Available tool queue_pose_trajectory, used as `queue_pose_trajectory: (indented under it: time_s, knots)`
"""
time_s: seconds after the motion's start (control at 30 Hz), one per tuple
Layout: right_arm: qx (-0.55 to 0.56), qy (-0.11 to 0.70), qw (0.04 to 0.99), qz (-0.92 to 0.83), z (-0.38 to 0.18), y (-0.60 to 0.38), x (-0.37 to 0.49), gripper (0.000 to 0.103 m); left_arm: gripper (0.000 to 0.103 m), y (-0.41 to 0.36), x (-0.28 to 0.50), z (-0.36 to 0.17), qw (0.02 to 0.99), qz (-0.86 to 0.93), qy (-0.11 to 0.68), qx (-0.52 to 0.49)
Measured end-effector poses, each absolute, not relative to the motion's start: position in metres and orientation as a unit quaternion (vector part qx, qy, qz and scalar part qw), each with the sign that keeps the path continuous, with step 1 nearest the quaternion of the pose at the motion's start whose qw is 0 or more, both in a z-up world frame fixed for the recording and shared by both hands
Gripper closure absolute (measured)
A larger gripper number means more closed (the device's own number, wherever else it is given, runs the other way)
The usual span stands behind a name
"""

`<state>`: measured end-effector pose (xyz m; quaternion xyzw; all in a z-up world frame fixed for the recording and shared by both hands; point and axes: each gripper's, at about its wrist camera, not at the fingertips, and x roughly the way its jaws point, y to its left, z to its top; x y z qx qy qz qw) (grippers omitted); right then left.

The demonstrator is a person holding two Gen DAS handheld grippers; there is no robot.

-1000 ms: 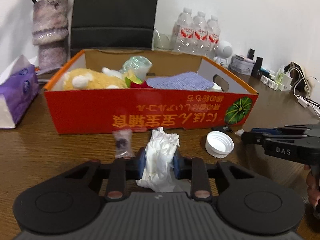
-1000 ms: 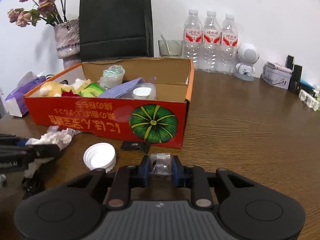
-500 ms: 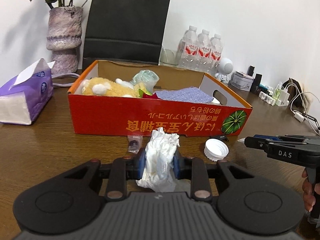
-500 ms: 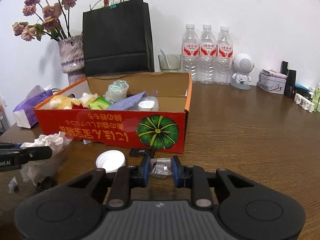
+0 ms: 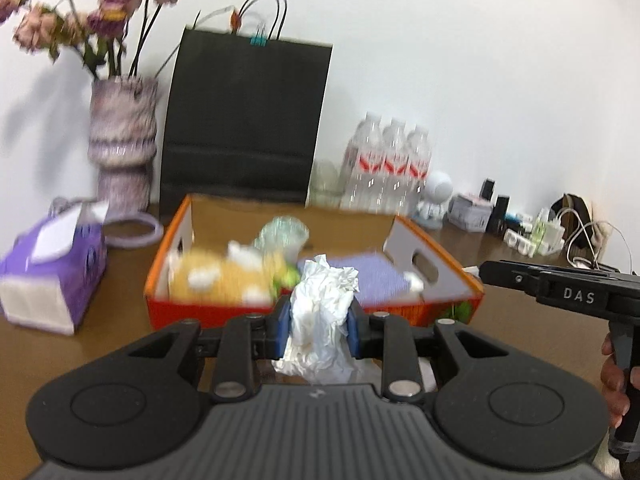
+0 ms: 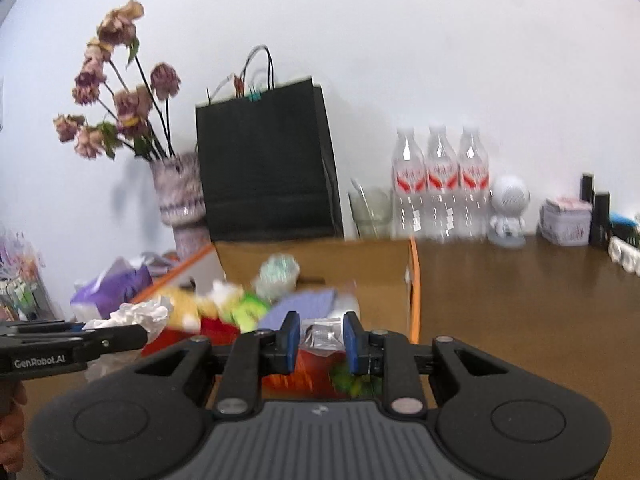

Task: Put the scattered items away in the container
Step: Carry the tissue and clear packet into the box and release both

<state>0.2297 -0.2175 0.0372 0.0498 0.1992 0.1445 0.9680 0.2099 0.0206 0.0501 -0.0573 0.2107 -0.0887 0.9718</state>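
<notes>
Wooden counter | left tongs gripping crumpled tissue, right tongs pinching clear packet | orange box just ahead, below both.

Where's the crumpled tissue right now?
In the left wrist view the crumpled tissue is clamped in the left gripper, held up in front of the orange box, near its front wall.

Both loaded grippers, apparently, lifted above box.
</notes>
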Motion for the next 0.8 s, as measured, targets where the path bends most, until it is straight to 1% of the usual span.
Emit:
queue_pose_trajectory:
  time_s: [0.13, 0.3, 0.67, 0.7, 0.73, 0.77, 0.8]
  knots:
    - [0.054, 0.191, 0.97, 0.144, 0.048, -0.208, 0.252, 0.081, 0.075, 0.023, 0.232, 0.063, 0.975, -0.08, 0.192, -0.073]
    - [0.066, 0.195, 0.969, 0.132, 0.048, -0.197, 0.285, 0.081, 0.074, 0.031, 0.262, 0.068, 0.978, -0.058, 0.178, -0.095]
    - [0.054, 0.229, 0.963, 0.13, 0.022, -0.189, 0.33, 0.081, 0.074, 0.042, 0.302, 0.042, 0.972, -0.034, 0.218, -0.08]
    - [0.053, 0.23, 0.963, 0.13, 0.021, -0.188, 0.331, 0.081, 0.073, 0.042, 0.303, 0.041, 0.972, -0.033, 0.22, -0.079]
    - [0.051, 0.232, 0.963, 0.13, 0.02, -0.188, 0.332, 0.081, 0.067, 0.042, 0.304, 0.039, 0.971, -0.033, 0.223, -0.077]
    - [0.05, 0.235, 0.962, 0.13, 0.019, -0.187, 0.334, 0.081, 0.047, 0.041, 0.305, 0.038, 0.971, -0.03, 0.227, -0.074]
    - [0.048, 0.239, 0.961, 0.131, 0.018, -0.187, 0.335, 0.08, 0.029, 0.04, 0.306, 0.037, 0.97, -0.025, 0.232, -0.07]
